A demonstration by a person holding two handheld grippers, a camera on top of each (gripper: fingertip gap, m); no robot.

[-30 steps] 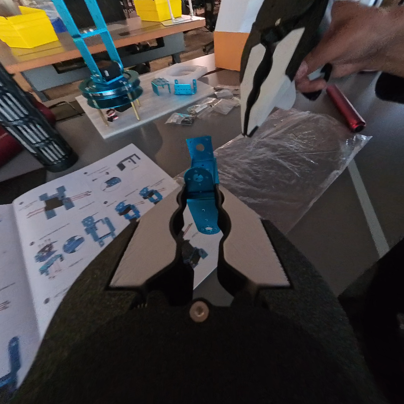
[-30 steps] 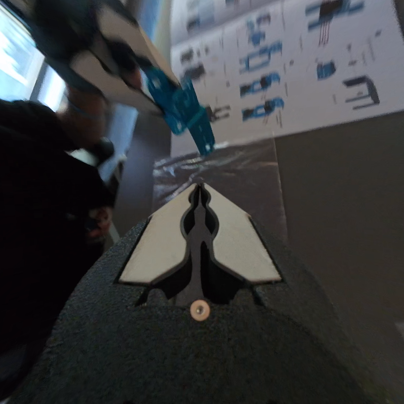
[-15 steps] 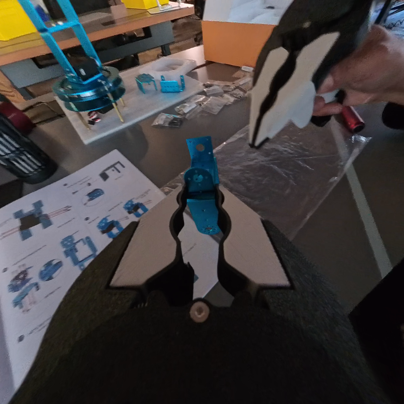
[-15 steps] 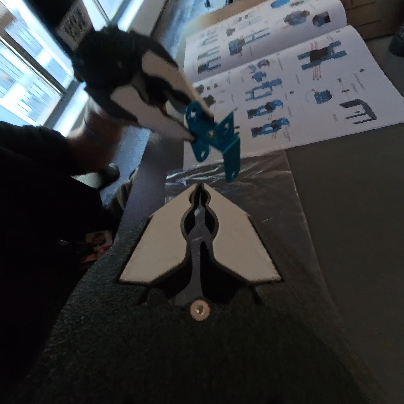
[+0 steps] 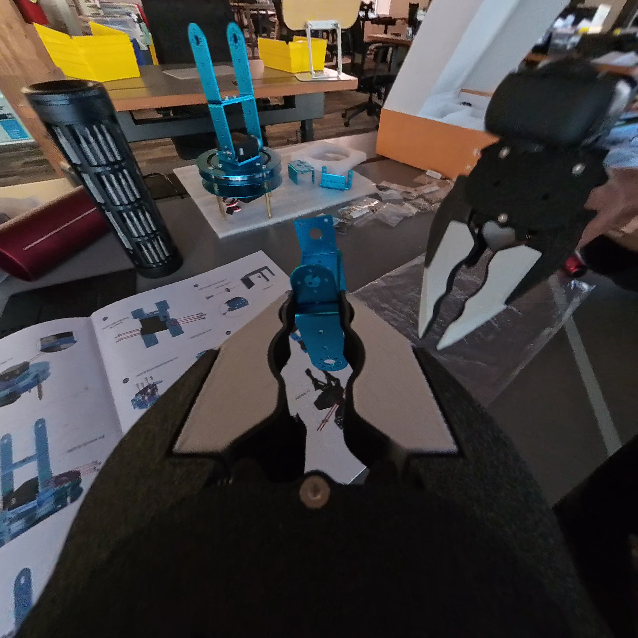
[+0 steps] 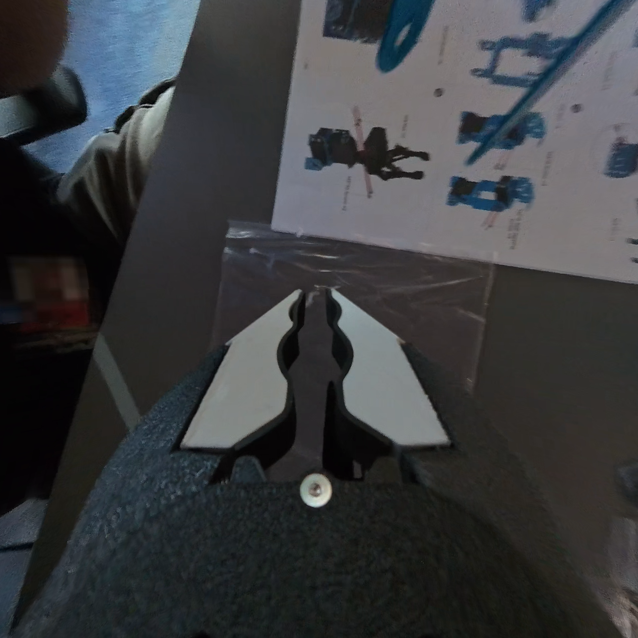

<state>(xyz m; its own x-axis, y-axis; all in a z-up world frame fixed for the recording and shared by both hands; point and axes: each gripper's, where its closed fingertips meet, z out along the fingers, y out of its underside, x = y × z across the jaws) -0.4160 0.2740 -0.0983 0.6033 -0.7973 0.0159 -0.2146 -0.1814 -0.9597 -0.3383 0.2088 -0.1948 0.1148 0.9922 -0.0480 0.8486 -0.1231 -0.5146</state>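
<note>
- Left claw (image 5: 316,303), frame centre: clenched on a blue metal bracket (image 5: 319,303), held upright above the open instruction booklet (image 5: 138,345).
- Right claw (image 6: 316,293), frame centre: released, tips slightly parted, empty, over a clear plastic bag (image 6: 397,286) lying on the grey bench (image 6: 552,345).

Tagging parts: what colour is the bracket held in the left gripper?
Blue metal bracket, anodised-looking, shut between the left gripper fingers; clearest in the left wrist view.
</note>
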